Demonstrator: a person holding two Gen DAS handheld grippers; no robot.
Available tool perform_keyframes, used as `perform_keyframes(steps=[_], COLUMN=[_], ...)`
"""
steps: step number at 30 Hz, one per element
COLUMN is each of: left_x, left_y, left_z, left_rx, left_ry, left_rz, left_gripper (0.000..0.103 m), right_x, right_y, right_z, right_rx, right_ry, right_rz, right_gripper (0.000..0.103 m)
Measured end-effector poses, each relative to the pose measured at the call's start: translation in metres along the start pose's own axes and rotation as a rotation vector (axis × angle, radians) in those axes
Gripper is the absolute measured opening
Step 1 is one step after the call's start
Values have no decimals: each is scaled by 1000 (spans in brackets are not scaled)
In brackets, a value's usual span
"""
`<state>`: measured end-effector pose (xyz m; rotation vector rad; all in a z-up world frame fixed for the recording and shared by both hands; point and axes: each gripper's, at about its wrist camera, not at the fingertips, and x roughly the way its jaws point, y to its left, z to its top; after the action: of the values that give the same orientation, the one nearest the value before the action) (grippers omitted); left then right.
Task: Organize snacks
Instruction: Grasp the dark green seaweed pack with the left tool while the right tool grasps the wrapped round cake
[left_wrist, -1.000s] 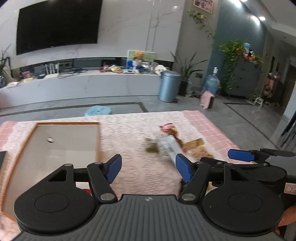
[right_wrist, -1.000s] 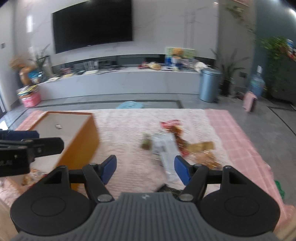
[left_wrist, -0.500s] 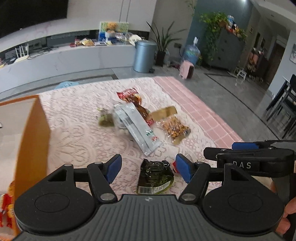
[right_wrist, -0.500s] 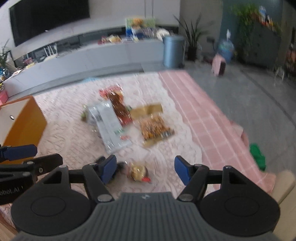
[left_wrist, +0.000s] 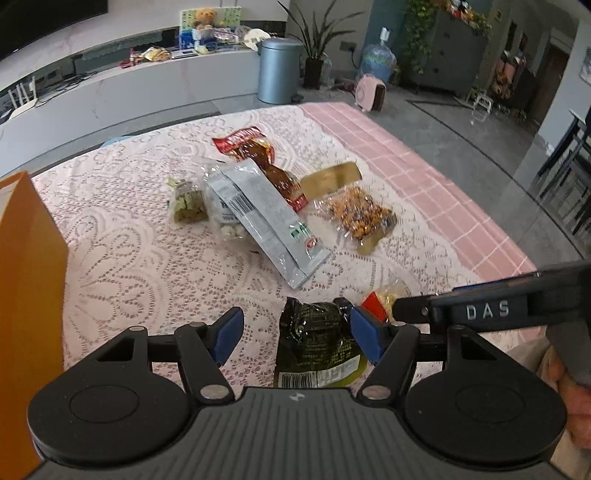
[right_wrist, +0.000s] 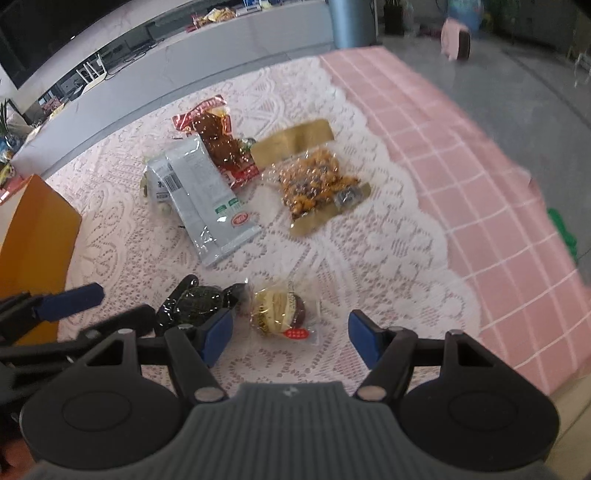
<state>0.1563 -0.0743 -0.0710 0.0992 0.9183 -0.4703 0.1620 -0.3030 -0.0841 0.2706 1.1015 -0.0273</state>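
Left of our left tongs (left_wrist: 296, 334) stands the box (left_wrist: 27, 280), smooth orange board with a sharp corner. The worktop (left_wrist: 122, 266) wears white lace over pink check cloth. Our left tongs hang apart, nothing gripped; a crinkly dark foil pouch (left_wrist: 317, 343) lies between their blue pads, close to the right one. Ahead of them sit the other snacks: a clear bag of green bits (left_wrist: 188, 205), a flat silver sachet (left_wrist: 266, 218) lying over a glossy red pack (left_wrist: 258, 155), and a clear pack of nuts (left_wrist: 360, 214) with gold ends. Our right tongs (right_wrist: 290, 336) also gape, clamped on nothing, and a round pastry (right_wrist: 282, 312) in clear wrap lies between them, nearer the left pad. Pink cloth runs off to their right.
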Motion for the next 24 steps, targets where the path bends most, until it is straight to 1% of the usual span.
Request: perform_keyframes(steps=[5,7,12,14,15,24], left_x=[11,16,30,35,39,59], left_y=[2,4,2,0,0,-8], left_z=[0,-1,-5,-6,-6,-4], left_rx=[4,1,34,42,44,105], left_ry=[26,40,76,86,92,99], left_rz=[-3,-6,-8,-8,-11,-52], left_gripper=[76,76,76,76,76,77], right_x=[11,15,24,27,28,32], right_y=[1,2,8,11,12,12], right_z=[2,4,7,7,7,7], right_rx=[1,2,-25,-42,-46,-41], right_ry=[36,48,73,79,83,92], right_rz=[-11,-9,-15,-31,-35,-35], right_gripper=[61,57,56,52,48,46])
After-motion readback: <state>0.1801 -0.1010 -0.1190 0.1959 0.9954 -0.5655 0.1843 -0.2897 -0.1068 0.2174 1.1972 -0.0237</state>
